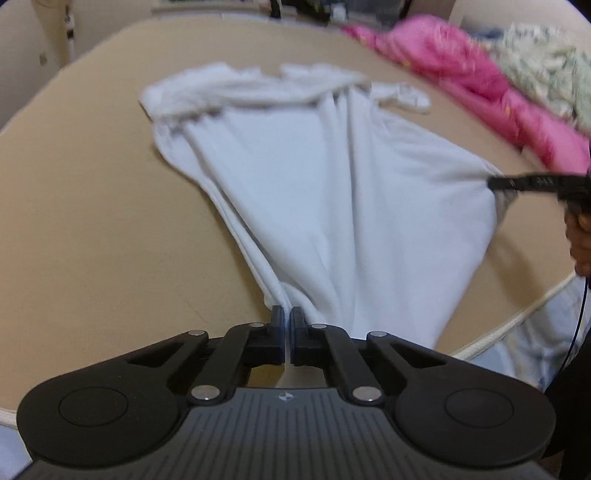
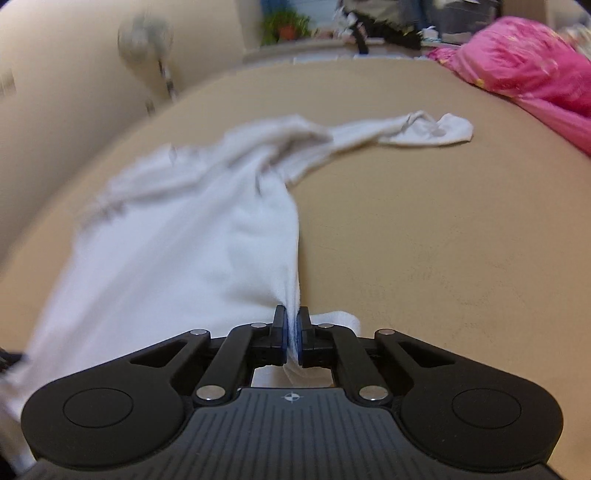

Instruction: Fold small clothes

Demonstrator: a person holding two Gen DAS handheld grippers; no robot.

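Observation:
A white long-sleeved garment (image 1: pixel 314 192) lies spread on the tan table (image 1: pixel 92 221), its near part lifted and stretched between my two grippers. My left gripper (image 1: pixel 287 317) is shut on one near corner of the hem. My right gripper (image 2: pixel 291 325) is shut on the other near corner of the garment (image 2: pixel 192 240); it also shows at the right edge of the left wrist view (image 1: pixel 495 182), pinching the cloth. One sleeve (image 2: pixel 417 129) trails out to the far right on the table (image 2: pixel 443 240). The far end is bunched.
A pink cloth pile (image 1: pixel 480 81) and a pale patterned cloth (image 1: pixel 546 66) lie along the table's right side; the pink pile also shows in the right wrist view (image 2: pixel 528 70). A fan (image 2: pixel 146 37) and a potted plant (image 2: pixel 284 24) stand beyond the far edge. The table's near edge (image 1: pixel 517 317) is close.

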